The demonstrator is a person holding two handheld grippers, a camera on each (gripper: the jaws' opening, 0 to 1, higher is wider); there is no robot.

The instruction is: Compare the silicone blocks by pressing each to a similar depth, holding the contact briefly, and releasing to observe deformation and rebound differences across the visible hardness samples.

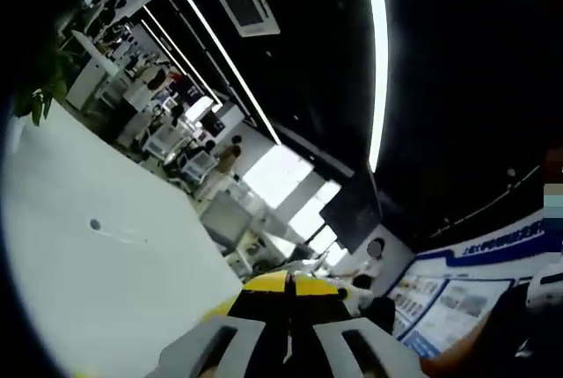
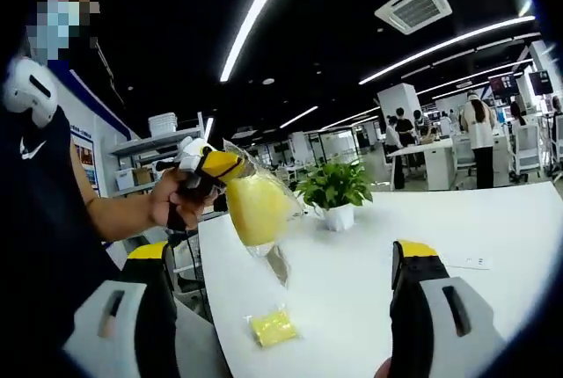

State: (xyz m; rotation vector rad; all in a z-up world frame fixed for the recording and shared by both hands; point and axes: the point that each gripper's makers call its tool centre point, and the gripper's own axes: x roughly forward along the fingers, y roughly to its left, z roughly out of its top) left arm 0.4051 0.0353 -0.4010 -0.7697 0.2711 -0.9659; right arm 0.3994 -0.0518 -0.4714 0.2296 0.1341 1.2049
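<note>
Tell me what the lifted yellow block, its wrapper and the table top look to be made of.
Yellow block: matte, opaque, softly rounded, consistent with silicone, though the look alone cannot confirm it. Wrapper: thin clear plastic film, crinkled with glints, pinched by the left gripper. Table: smooth white top with a faint sheen, probably laminate. A second yellow block lies bagged on it.

A potted plant (image 2: 335,192) stands on the white table (image 2: 493,220) — shelving (image 2: 158,163) behind.

Wall poster (image 1: 457,303) carries blue banner lettering, too blurred to read; no other legible text.
</note>
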